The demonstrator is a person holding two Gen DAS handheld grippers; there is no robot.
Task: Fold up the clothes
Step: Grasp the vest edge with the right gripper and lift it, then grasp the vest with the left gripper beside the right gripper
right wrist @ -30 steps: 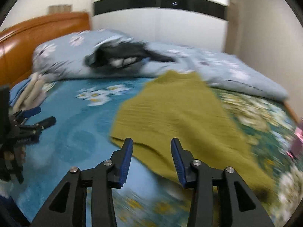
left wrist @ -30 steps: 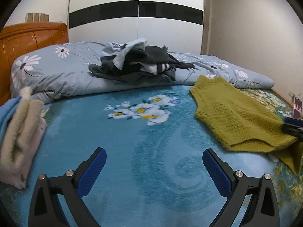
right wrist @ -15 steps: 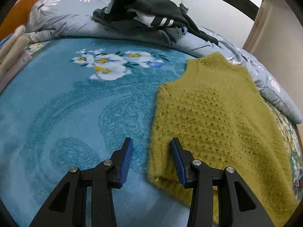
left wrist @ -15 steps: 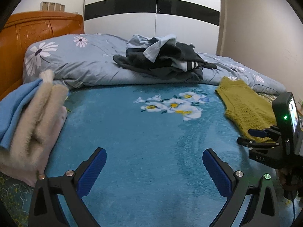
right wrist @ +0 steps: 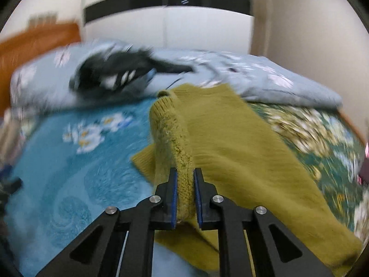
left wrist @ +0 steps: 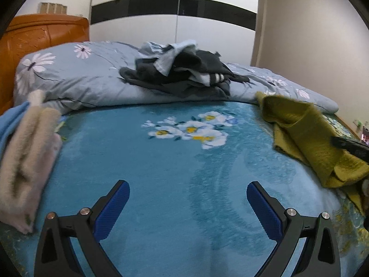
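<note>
Already a thin ridge of the olive sweater is pinched by the right tool; slippage is risked, while the left tool is held open, empty.

Right gripper angled downward, jaws clamped narrow on a fold of cloth; left gripper spread wide, apparently holding nothing

R wrist view was smeared: dark pile and headboard unreadable. Sweater ran off btm edge, hem hidden behind right gripper. L view: folded stack blurred, cut at left edge.
</note>
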